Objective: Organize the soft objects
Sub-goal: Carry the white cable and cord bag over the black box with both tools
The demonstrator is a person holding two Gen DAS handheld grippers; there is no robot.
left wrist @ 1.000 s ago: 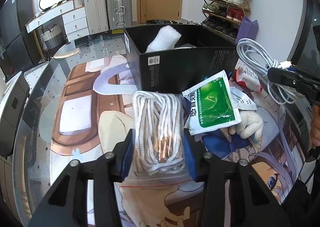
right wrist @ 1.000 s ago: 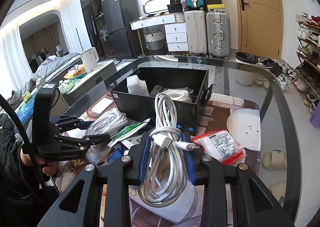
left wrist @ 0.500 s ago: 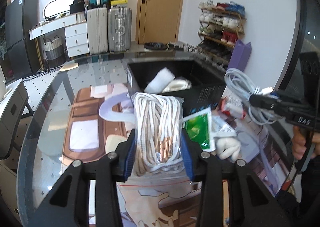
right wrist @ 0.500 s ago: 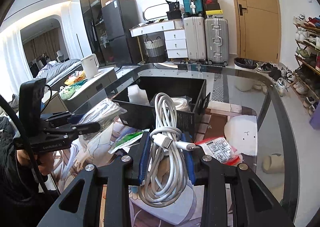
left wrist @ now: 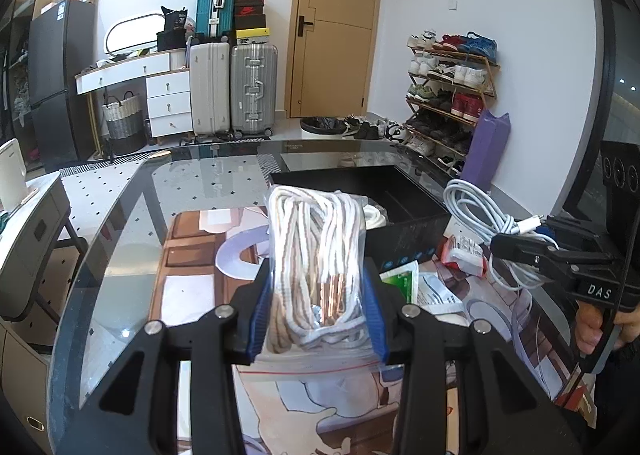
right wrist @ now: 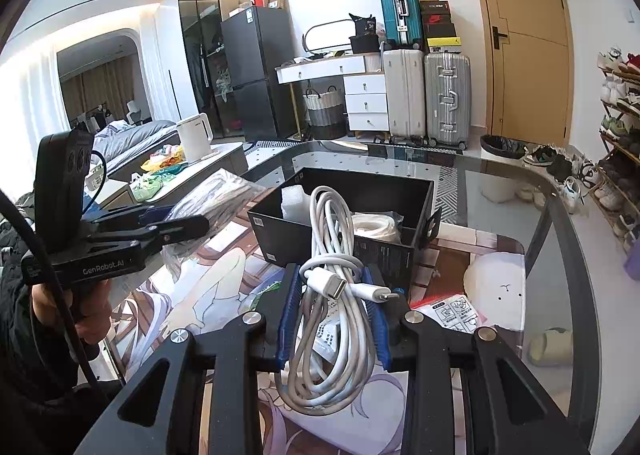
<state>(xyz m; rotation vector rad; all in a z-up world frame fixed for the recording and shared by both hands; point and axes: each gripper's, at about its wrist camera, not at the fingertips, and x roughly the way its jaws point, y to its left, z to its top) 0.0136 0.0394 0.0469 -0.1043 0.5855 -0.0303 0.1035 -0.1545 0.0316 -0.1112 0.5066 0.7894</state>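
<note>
My left gripper (left wrist: 316,315) is shut on a clear zip bag of white cord (left wrist: 318,251), held up above the glass table. From the right wrist view this same bag (right wrist: 212,199) sticks out of the left gripper (right wrist: 188,225) at the left. My right gripper (right wrist: 332,307) is shut on a coiled white charging cable (right wrist: 334,287); the same cable (left wrist: 480,221) shows at the right of the left wrist view. Beyond both stands an open black box (right wrist: 360,195) holding a white foam piece (right wrist: 294,205) and a white coil (right wrist: 374,225).
A green sachet (left wrist: 402,283), white packets (left wrist: 440,295) and a red-edged packet (right wrist: 452,309) lie on the printed mat near the box. A white round plush (right wrist: 496,287) sits at the right. The glass table's edge (right wrist: 576,223) curves close by.
My left gripper has lifted the bag of cord up off the mat, so the box and sachet now sit lower in its view. The right gripper with the cable has hardly moved.
</note>
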